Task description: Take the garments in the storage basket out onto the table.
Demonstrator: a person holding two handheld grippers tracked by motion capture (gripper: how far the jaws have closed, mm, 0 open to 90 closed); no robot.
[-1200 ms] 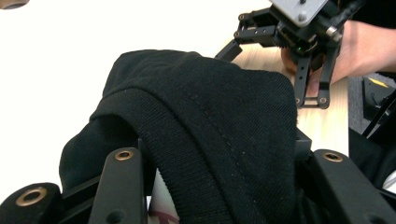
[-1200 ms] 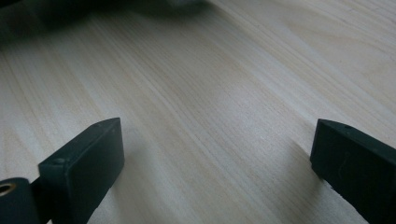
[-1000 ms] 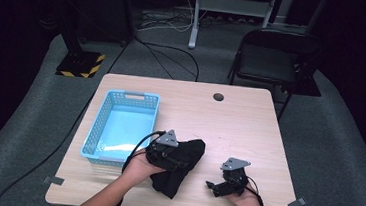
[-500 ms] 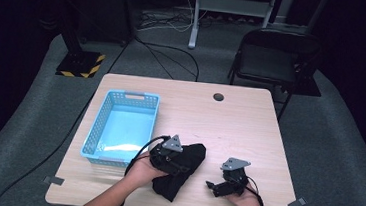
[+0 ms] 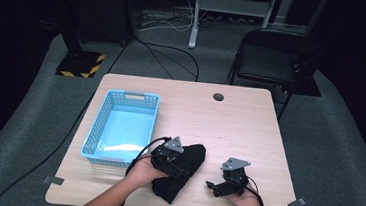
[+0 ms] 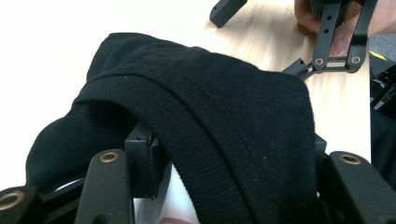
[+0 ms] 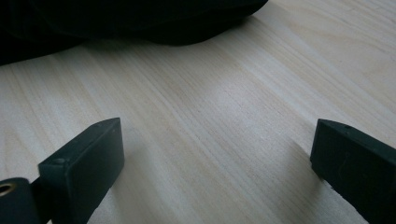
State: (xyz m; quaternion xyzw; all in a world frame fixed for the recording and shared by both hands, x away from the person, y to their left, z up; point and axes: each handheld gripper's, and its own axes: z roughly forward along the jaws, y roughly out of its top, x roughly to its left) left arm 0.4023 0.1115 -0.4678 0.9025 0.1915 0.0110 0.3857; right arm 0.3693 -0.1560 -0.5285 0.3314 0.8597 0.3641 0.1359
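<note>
So the black garment (image 5: 181, 169) is bunched at the table's (image 5: 249, 129) near edge, draped between the left gripper's (image 5: 172, 158) just-opening jaws; the right gripper (image 5: 215, 187) is held wide apart, nothing gripped.

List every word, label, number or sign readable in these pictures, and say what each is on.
No readable text anywhere.
black garment: no label or print visible.
blue basket: no lettering.
table: bare wood, no markings.
yellow-and-black striped base on the floor: hazard stripes, no words.
</note>
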